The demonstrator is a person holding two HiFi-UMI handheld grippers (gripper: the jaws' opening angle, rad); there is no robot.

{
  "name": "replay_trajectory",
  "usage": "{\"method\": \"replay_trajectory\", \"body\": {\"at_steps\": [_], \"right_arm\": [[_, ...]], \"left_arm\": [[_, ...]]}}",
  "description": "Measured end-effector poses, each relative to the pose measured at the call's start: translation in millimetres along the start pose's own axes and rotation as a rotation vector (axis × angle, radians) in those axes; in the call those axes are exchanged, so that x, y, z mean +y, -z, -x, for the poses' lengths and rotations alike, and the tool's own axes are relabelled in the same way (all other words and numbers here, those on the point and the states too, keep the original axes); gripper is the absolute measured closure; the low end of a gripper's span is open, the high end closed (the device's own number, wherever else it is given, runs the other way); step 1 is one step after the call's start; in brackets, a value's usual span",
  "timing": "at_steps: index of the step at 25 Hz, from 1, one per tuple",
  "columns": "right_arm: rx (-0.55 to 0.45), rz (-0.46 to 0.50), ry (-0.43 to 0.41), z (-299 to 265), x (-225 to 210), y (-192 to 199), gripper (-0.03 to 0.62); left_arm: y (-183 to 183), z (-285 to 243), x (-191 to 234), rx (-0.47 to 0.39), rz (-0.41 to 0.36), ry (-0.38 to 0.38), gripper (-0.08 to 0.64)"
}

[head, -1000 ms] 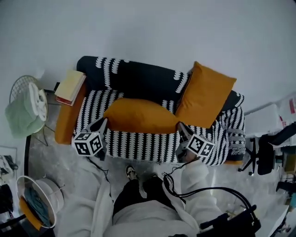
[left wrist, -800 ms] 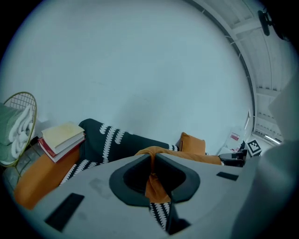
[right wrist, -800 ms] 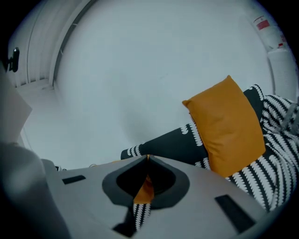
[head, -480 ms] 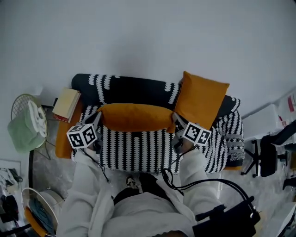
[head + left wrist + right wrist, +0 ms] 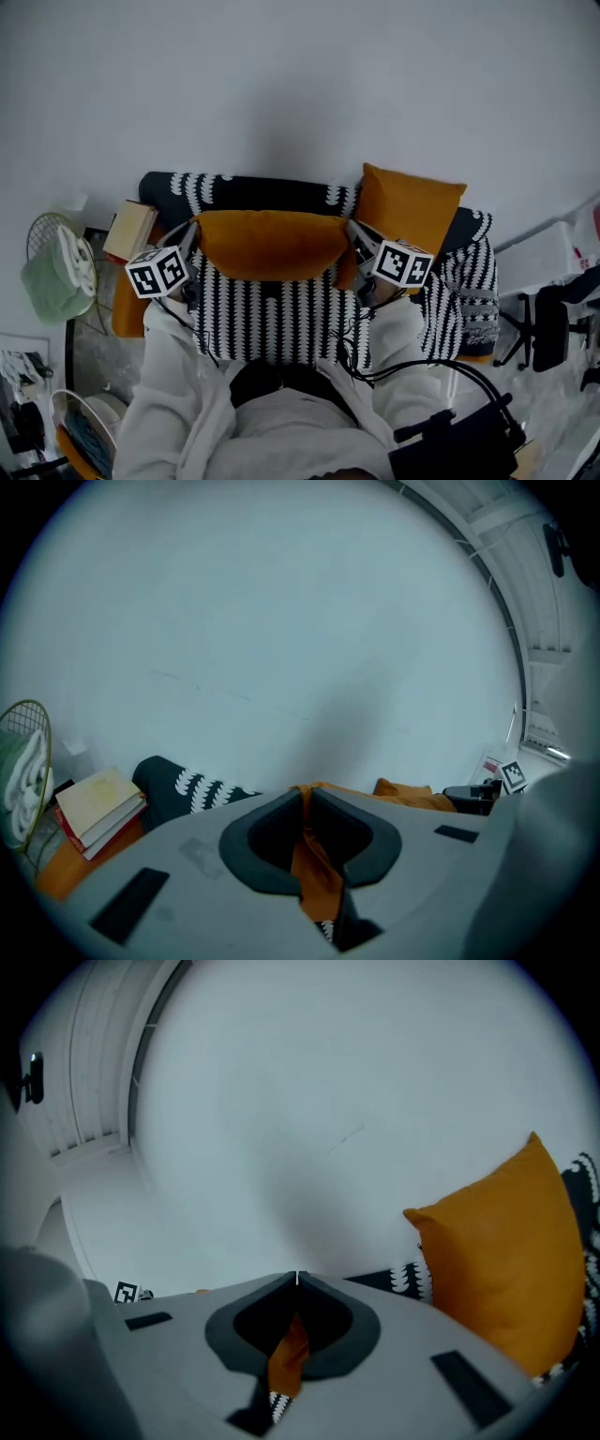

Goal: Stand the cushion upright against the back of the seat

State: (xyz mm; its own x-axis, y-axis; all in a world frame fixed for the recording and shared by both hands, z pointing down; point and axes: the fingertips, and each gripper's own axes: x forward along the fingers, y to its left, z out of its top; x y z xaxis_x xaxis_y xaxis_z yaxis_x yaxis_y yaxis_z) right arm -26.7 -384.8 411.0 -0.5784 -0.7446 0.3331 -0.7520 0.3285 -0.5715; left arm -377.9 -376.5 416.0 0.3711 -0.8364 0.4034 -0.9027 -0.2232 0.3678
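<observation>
We hold the cushion (image 5: 267, 246) by its 2 ends, just in front of the backrest (image 5: 253, 190), with its long side level. The left gripper (image 5: 191, 236) is nipped tight on a fold of orange cloth at 1 end. The right gripper (image 5: 352, 231) is pinched almost fully closed on the corner at the other end. Both gripper views show orange fabric caught between the jaws.

We judge the task well past halfway. The cushion looks lifted clear of the striped seat (image 5: 281, 314) below the backrest, but it is not yet leaning on the backrest. What is left is to set its lower edge down at the foot of the backrest, tip it back and let go.

A 2nd orange cushion (image 5: 408, 216) already stands against the backrest's right end, just beside our right gripper. A stack of books (image 5: 129, 230) lies at the backrest's left end, and beyond them is a wire stand with a green towel (image 5: 54, 277). A plain pale wall (image 5: 300, 84) rises behind the backrest. A dark office chair (image 5: 547, 330) stands well off to the right of it.
</observation>
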Motion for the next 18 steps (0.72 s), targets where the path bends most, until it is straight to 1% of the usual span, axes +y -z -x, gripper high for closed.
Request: {"method": "replay_trajectory", "body": {"at_steps": [4,8,15,18], "right_arm": [[0.009,-0.027,0.024,4.5,-11.3,8.1,0.526],[-0.019,-0.036,0.045,11.8,-19.8,-1.6,0.526],[-0.028,-0.037,0.058,36.1,-21.3,-12.3,0.526],[-0.011,-0.032,0.083,38.4,-26.1,-12.7,0.526]], "left_arm": [[12.7,-14.0,0.2,0.047,-0.008,0.01,0.525],[14.7,-30.2,-6.8,0.063,-0.003,0.046,0.524],[14.1,-27.7,-26.7,0.099,-0.038,0.108,0.523],[15.8,-30.4,-32.6,0.13,-0.049,0.107,0.523]]}}
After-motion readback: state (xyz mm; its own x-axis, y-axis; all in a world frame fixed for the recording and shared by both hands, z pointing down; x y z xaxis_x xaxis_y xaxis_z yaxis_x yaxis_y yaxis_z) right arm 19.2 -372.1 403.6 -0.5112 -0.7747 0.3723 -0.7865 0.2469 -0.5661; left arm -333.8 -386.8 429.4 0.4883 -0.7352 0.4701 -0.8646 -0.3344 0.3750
